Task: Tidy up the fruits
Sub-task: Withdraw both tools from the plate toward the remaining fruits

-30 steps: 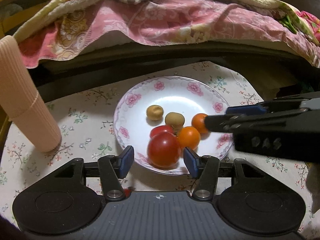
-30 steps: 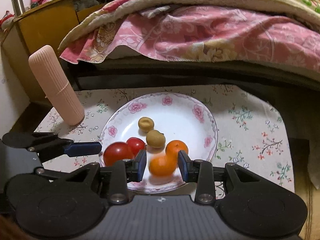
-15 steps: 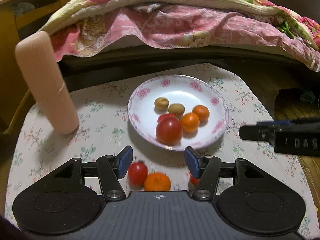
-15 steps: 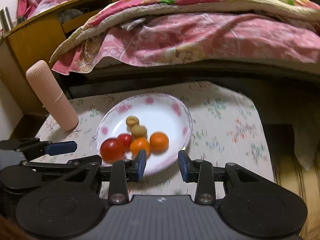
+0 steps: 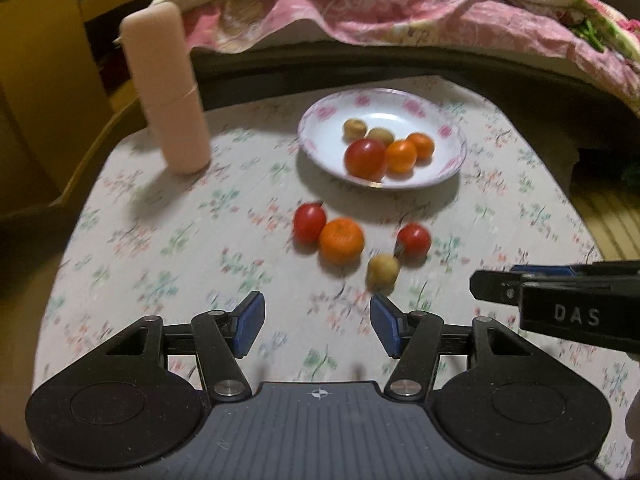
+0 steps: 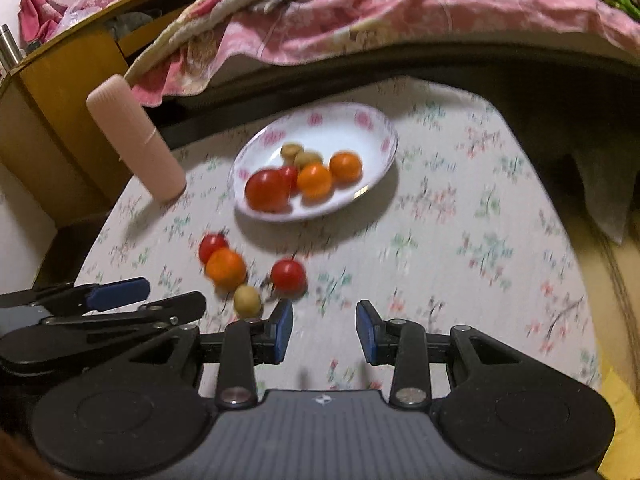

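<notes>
A white plate with pink flowers (image 5: 384, 118) holds a large tomato (image 5: 365, 158), a smaller one, two oranges (image 5: 401, 156) and two small brown fruits (image 5: 354, 129). On the cloth in front of it lie a tomato (image 5: 309, 222), an orange (image 5: 341, 240), a small tomato (image 5: 414, 239) and a brown fruit (image 5: 383, 270). My left gripper (image 5: 318, 330) hovers open and empty just short of these loose fruits. My right gripper (image 6: 324, 332) is to their right, jaws narrowly apart with nothing between them; the small tomato (image 6: 288, 276) lies just ahead of its left finger.
A tall pink ribbed cylinder (image 5: 168, 92) stands on the flowered tablecloth (image 5: 180, 248) left of the plate. A bed with a pink quilt (image 5: 400, 12) runs along the far side. A wooden cabinet (image 6: 52, 120) stands at the left.
Both grippers have drawn back from the plate. The large tomato and the orange that were between their jaws now lie in the plate, and the loose fruits on the cloth have come into view.
</notes>
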A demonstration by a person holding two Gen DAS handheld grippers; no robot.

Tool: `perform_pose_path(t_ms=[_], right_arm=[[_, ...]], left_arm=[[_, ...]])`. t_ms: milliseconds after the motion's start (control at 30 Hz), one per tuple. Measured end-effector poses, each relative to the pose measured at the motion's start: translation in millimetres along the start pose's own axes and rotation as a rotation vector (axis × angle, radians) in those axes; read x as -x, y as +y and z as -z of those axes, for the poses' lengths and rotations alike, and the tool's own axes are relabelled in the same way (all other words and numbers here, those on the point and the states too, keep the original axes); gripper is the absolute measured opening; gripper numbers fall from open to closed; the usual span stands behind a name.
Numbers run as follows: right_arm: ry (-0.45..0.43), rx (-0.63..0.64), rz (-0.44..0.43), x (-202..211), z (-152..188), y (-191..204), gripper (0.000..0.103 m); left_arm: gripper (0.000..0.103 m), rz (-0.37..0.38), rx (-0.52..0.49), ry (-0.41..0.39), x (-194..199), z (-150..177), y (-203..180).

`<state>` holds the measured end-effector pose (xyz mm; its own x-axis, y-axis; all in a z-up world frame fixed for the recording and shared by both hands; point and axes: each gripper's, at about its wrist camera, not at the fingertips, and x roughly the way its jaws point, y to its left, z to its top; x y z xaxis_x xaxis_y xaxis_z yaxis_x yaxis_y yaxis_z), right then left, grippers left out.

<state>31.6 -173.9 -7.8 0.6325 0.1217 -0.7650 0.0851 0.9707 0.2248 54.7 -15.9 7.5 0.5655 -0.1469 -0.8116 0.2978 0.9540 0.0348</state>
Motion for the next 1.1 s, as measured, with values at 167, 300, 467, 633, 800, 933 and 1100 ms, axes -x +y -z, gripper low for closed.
perform_pose_path(t_ms=[167,300,467,633,800,933,1100], right_arm=[[0.027,0.027,-0.026,0,8,16,0.037],[0.036,0.056,-0.046,3,11,22,0.037],[0.034,0.057,-0.058,9,11,22,0.038],[0.030,0.048,-0.041,10,10,15,0.038],[0.055,0.047,-0.024,-2,13,17,0.038],[0.059,0.073,-0.016,-6,15,21,0.038],[0.049,0.037,-0.012,-10,9,8,0.038]], left_arm=[[0.068,-0.059,-0.007,0.019,12,6,-1],[0.068,-0.076,-0.009,0.029,16,8,-6],[0.069,-0.079,-0.022,0.020,19,5,-10],[0.069,-0.061,-0.023,0.022,13,6,-6],[0.069,-0.055,-0.009,0.027,6,7,5],[0.069,-0.030,0.020,0.015,3,3,15],[0.069,0.000,0.013,0.004,-3,-1,20]])
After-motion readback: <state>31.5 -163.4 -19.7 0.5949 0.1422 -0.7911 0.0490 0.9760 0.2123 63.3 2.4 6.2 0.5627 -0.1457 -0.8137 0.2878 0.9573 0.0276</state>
